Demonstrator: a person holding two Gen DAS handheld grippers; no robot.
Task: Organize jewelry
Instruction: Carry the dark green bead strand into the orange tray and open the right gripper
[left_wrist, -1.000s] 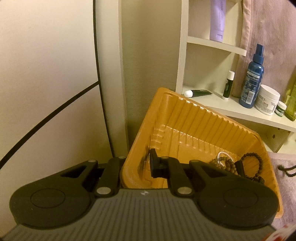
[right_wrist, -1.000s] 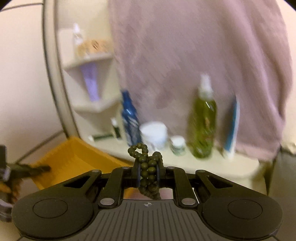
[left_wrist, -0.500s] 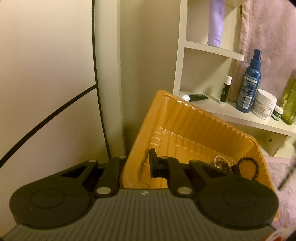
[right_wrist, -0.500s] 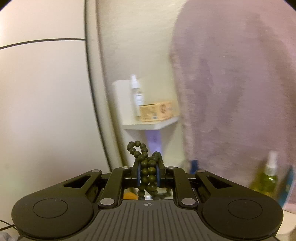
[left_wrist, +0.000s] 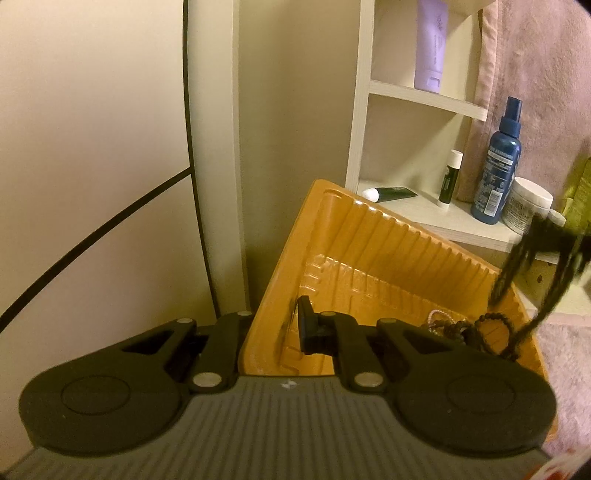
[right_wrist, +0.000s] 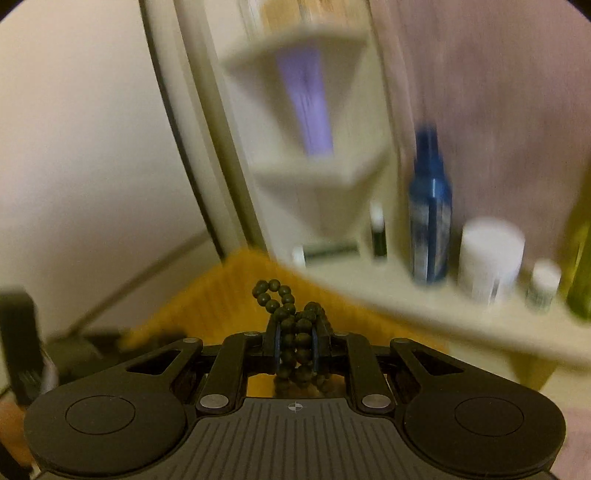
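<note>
right gripper (right_wrist: 295, 347) swung back down since 0.5 s ago: its view went from the upper shelf and towel to the orange tray (right_wrist: 221, 314) and the lower shelf (right_wrist: 424, 310), heavy motion blur. fingers pinch a dark green bead strand (right_wrist: 297, 332); a loop of beads sticks up at 12 o'clock past the fingertips, the rest hangs below them.

left wrist view: same strand (left_wrist: 532, 266) now shows as a dark blurred streak at 3 o'clock, hanging above the tray's right rim; it wasn't in frame before. left gripper (left_wrist: 273, 328) unchanged, clamped on the near wall of the orange tray (left_wrist: 388, 258), one finger outside the wall and one pad (left_wrist: 306, 328) inside. tray is tilted, far corner up at 12 o'clock.

in the tray's right corner, 3 o'clock: a dark bead bracelet (left_wrist: 491, 328) and a pale pink bead bracelet (left_wrist: 439, 315), touching in a pile.

shelf behind holds a blue spray bottle (left_wrist: 498, 166), white jar (left_wrist: 528, 205), lip balm stick (left_wrist: 448, 177), green tube (left_wrist: 391, 192). purple tube (left_wrist: 430, 40) one shelf up. pink towel (left_wrist: 535, 74) at 1–2 o'clock.
</note>
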